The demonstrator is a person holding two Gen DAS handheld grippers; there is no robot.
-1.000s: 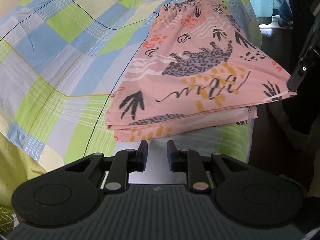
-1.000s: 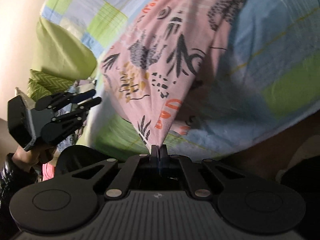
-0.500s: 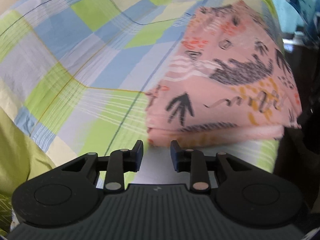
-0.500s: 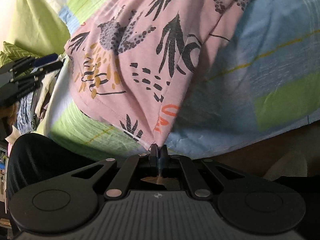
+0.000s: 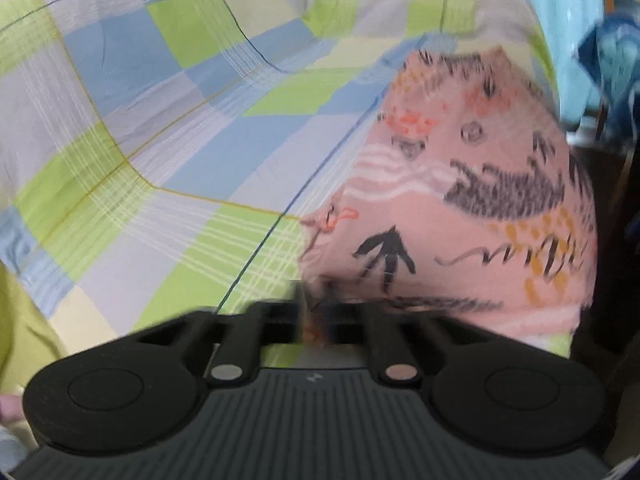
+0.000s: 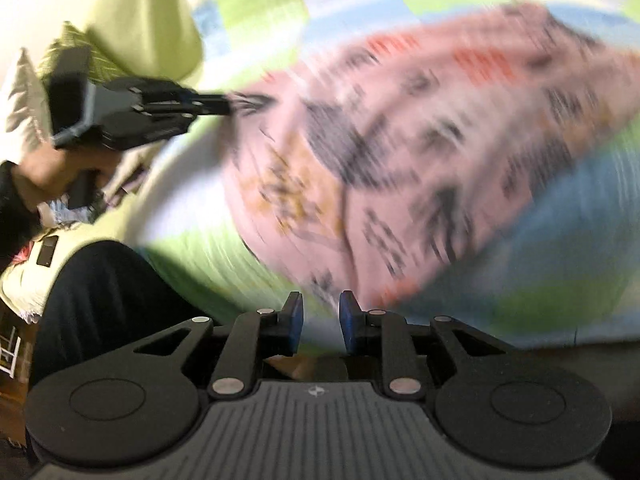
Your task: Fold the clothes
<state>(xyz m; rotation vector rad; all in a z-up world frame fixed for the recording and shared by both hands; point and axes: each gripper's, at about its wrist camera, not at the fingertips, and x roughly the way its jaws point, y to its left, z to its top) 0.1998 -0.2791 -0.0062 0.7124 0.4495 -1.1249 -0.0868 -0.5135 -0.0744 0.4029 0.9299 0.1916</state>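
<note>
1. Your left gripper point(image 5: 314, 312) sits at the near left corner of the folded pink cloth point(image 5: 460, 216), its fingers drawn together with a bit of pink fabric between the tips; motion blur smears the tips, but they appear to be pinching the cloth's corner.

2. In the right wrist view, the same left gripper point(image 6: 224, 106) reaches in from the left, held in your hand point(image 6: 60, 168), its tips meeting the left edge of the cloth point(image 6: 420, 152).

3. The cloth, pink with dark animal and leaf prints and orange spots, lies folded in layers on the checked bedsheet point(image 5: 168, 120), at the sheet's right side near the bed's edge.

4. The bedsheet, in blue, green and pale squares, spreads to the left of the cloth and beyond it.

5. A green pillow point(image 6: 152, 12) rests left of the cloth, behind your left gripper in the right wrist view.

6. Your right gripper point(image 6: 319, 320) hangs just in front of the cloth's near edge, its blue-padded fingers point(image 6: 295, 318) spread apart with nothing between them; the cloth in this view is heavily blurred.
</note>
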